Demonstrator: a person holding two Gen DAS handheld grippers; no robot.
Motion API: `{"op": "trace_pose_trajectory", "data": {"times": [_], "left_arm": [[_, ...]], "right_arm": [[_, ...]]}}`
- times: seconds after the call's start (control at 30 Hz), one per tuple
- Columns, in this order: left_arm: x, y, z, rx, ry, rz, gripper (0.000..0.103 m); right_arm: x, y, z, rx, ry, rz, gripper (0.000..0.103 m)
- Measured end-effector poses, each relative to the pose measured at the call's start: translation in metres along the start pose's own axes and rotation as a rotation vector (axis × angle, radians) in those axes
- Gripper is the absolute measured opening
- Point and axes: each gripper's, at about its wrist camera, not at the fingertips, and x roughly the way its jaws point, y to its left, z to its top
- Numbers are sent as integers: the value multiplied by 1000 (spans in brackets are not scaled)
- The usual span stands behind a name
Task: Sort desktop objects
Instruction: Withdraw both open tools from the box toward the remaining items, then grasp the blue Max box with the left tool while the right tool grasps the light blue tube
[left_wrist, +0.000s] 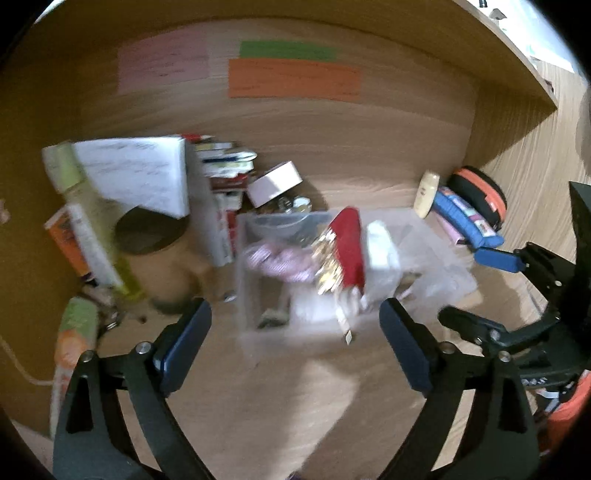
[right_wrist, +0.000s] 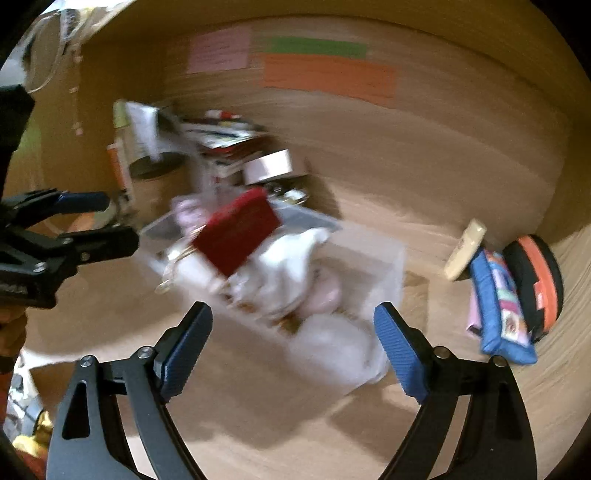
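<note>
A clear bin (left_wrist: 255, 266) sits mid-desk (left_wrist: 280, 398), books (left_wrist: 225, 166) behind-left, pouches (left_wrist: 469, 218) right.

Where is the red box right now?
The red box sits tilted atop the clutter in the clear bin at desk centre, beyond both open grippers; a white bag lies beside it.

A clear plastic bin (left_wrist: 247, 236) sits on the wooden desk, crammed with blurred things. A red box (left_wrist: 349, 247) tilts atop them, beside white (left_wrist: 380, 247) and pink-striped (left_wrist: 273, 260) items.
</note>
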Motion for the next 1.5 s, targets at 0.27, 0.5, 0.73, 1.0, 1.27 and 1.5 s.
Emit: {"op": "trace_pose_trajectory", "data": {"times": [0.27, 0.5, 0.73, 1.0, 1.27, 1.5], "left_arm": [[-26, 16, -47, -1, 52, 105, 94], [-44, 36, -90, -35, 98, 169, 94], [-60, 57, -121, -94, 132, 201, 94], [-61, 53, -139, -94, 167, 143, 94], [-45, 24, -138, -2, 200, 32, 94], [-20, -2, -138, 85, 256, -44, 94]], "right_arm": [[-11, 59, -42, -34, 58, 157, 89], [-10, 119, -76, -116, 136, 311, 89], [-2, 158, -88, -190, 189, 389, 89], [9, 167, -91, -211, 190, 351, 71], [-6, 123, -84, -128, 148, 285, 71], [-17, 72, -75, -15, 120, 197, 71]]}}
